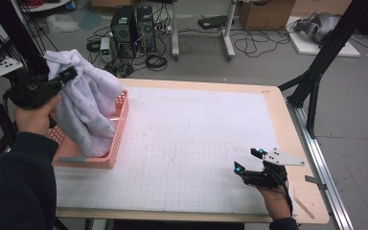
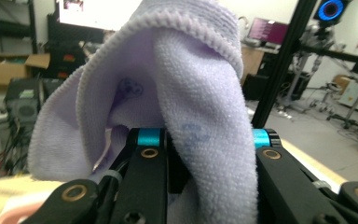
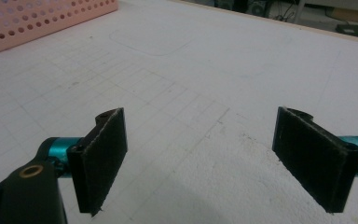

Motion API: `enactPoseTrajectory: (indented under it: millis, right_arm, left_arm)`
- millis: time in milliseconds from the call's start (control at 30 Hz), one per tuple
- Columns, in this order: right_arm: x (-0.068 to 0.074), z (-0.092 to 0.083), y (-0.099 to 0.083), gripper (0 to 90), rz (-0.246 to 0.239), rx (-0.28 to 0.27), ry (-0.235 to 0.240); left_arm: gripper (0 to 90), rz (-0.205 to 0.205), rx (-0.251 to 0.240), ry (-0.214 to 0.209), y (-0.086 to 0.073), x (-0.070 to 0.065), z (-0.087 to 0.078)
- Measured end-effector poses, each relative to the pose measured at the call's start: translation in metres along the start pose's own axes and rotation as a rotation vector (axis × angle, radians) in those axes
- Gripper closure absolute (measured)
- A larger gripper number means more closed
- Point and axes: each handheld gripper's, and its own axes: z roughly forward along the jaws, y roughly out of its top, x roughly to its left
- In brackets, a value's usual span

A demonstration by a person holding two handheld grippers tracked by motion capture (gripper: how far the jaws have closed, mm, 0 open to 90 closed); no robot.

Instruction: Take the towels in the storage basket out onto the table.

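sleeve (image 1: 21,182): dark, long, reaching the wrist
left gripper (image 2: 207,140): black jaws, teal blocks, brass-ringed pivots
right gripper (image 3: 214,158): flat black pads, teal blocks, grey three-cornered plate, black cable

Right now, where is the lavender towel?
In the high view the lavender towel hangs at the left, held up by the left gripper, with its lower end in the pink basket.
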Motion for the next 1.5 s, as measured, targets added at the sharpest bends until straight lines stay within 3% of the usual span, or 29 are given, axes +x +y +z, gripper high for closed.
enactPoseTrajectory:
  millis: [233, 267, 300, 433, 467, 500, 800, 933, 1167, 1433, 1500]
  right_arm:
    - [0.0, 0.0, 0.0, 16.4, 0.004, 0.005, 0.005]
    - [0.0, 0.0, 0.0, 16.4, 0.0, 0.002, 0.002]
    - [0.0, 0.0, 0.0, 16.4, 0.001, 0.0, 0.0]
    - [0.0, 0.0, 0.0, 16.4, 0.005, -0.002, 0.003]
    - [0.0, 0.0, 0.0, 16.4, 0.006, -0.004, 0.002]
    - [0.0, 0.0, 0.0, 16.4, 0.004, -0.006, 0.001]
    - [0.0, -0.001, 0.0, 16.4, 0.009, -0.007, 0.001]
    - [-0.002, -0.001, 0.0, 16.4, 0.005, -0.01, -0.004]
    - [-0.002, -0.002, 0.0, 16.4, 0.005, -0.01, -0.012]
    - [-0.007, -0.006, -0.001, 16.4, 0.019, -0.008, -0.025]
    - [-0.008, -0.006, -0.002, 16.4, 0.022, -0.006, -0.029]
  left_arm:
    - [76.6, 0.051, -0.049, -0.068, 0.032, -0.03, 0.009]
    - [76.7, 0.062, -0.061, -0.094, 0.042, -0.039, 0.012]
    - [76.6, 0.062, -0.061, -0.094, 0.042, -0.039, 0.012]
    - [76.6, 0.088, -0.086, -0.146, 0.057, -0.062, 0.018]
    - [76.6, 0.106, -0.087, -0.174, 0.062, -0.074, 0.022]
    - [76.6, 0.106, -0.087, -0.174, 0.062, -0.074, 0.022]
    - [76.5, 0.163, -0.07, -0.293, 0.065, -0.127, 0.048]
    - [76.4, 0.169, -0.042, -0.344, 0.048, -0.149, 0.063]
    - [76.1, 0.152, 0.039, -0.427, -0.004, -0.184, 0.098]
    - [75.8, 0.135, 0.149, -0.494, -0.07, -0.209, 0.132]
    - [75.6, 0.133, 0.176, -0.493, -0.084, -0.212, 0.14]
